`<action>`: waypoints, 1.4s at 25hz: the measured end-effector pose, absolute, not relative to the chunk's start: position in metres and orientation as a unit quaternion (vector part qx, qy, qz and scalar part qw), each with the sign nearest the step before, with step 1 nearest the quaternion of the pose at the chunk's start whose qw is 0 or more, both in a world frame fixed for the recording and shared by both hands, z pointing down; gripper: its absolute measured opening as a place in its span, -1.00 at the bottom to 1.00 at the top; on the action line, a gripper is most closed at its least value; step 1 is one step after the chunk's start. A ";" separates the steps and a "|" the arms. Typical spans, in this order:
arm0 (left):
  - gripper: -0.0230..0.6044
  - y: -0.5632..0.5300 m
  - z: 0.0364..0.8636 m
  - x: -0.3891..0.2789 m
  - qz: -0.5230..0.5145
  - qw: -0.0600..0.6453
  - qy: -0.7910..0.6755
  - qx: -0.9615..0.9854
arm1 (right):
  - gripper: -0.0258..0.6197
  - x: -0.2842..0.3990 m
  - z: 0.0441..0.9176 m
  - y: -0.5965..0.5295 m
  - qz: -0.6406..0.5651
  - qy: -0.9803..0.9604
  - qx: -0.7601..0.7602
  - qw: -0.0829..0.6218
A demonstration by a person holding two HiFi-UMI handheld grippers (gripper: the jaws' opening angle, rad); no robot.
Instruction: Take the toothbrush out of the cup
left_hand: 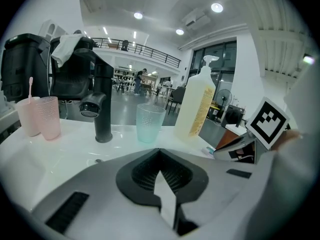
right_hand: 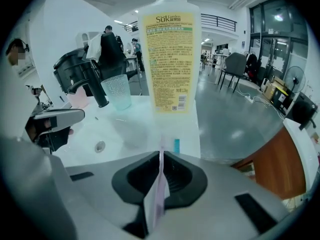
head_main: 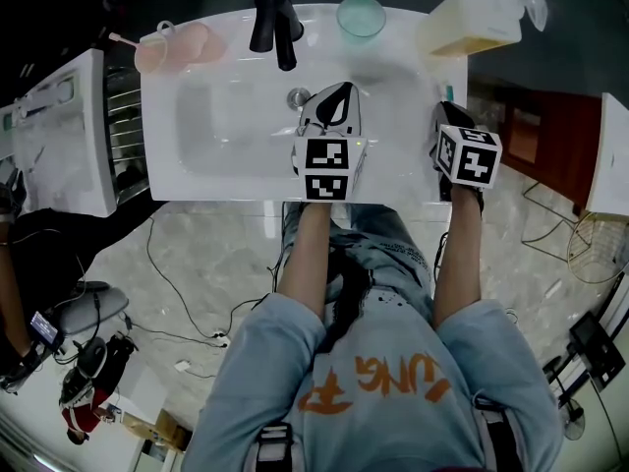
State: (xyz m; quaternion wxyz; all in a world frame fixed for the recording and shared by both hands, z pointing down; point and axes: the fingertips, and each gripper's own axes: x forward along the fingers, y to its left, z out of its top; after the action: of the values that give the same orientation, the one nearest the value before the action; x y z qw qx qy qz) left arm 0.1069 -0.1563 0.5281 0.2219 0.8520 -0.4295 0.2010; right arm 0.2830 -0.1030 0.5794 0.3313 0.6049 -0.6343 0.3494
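Pink slim toothbrush (left_hand: 31, 91) lies far and left of both tongs: nearest, the left tongs (head_main: 336, 101) hang over the white ceramic sink (head_main: 226, 136) and the right tongs (head_main: 449, 116) at its right rim, both clenched on nothing. Farther off, at the far-left corner, it stands upright in the pink translucent plastic cup (head_main: 152, 55), closer to the left tongs.

Ceiling lights (left_hand: 216, 7) glare on the bright white sink (head_main: 226, 126); both gripper views curve darkly at the edges, foregrounds seemingly blurred.
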 end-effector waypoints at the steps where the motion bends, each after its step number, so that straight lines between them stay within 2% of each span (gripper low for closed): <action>1: -0.90 -0.156 0.527 0.105 0.199 0.222 -0.431 0.851 | -0.80 0.283 0.578 -0.103 0.346 -0.635 0.605 0.333; 8: -0.90 -0.151 0.518 0.094 0.181 0.221 -0.451 0.846 | -0.80 0.282 0.561 -0.104 0.318 -0.647 0.608 0.331; 13: -0.90 -0.144 0.507 0.082 0.161 0.220 -0.477 0.836 | -0.81 0.264 0.521 -0.116 0.272 -0.700 0.597 0.280; 24: -0.90 -0.118 0.469 0.023 0.123 0.195 -0.553 0.801 | -0.81 0.180 0.430 -0.128 0.173 -0.829 0.512 0.146; 35: -0.90 -0.121 0.425 -0.087 0.092 0.160 -0.634 0.751 | -0.81 0.062 0.381 -0.150 0.135 -0.892 0.421 0.097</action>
State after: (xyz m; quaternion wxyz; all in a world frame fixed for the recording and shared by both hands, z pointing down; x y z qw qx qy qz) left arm -0.0869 -0.1207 0.4247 0.1601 0.7512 -0.6337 0.0922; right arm 0.0619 -0.1501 0.3810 0.0970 0.4206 -0.8919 0.1348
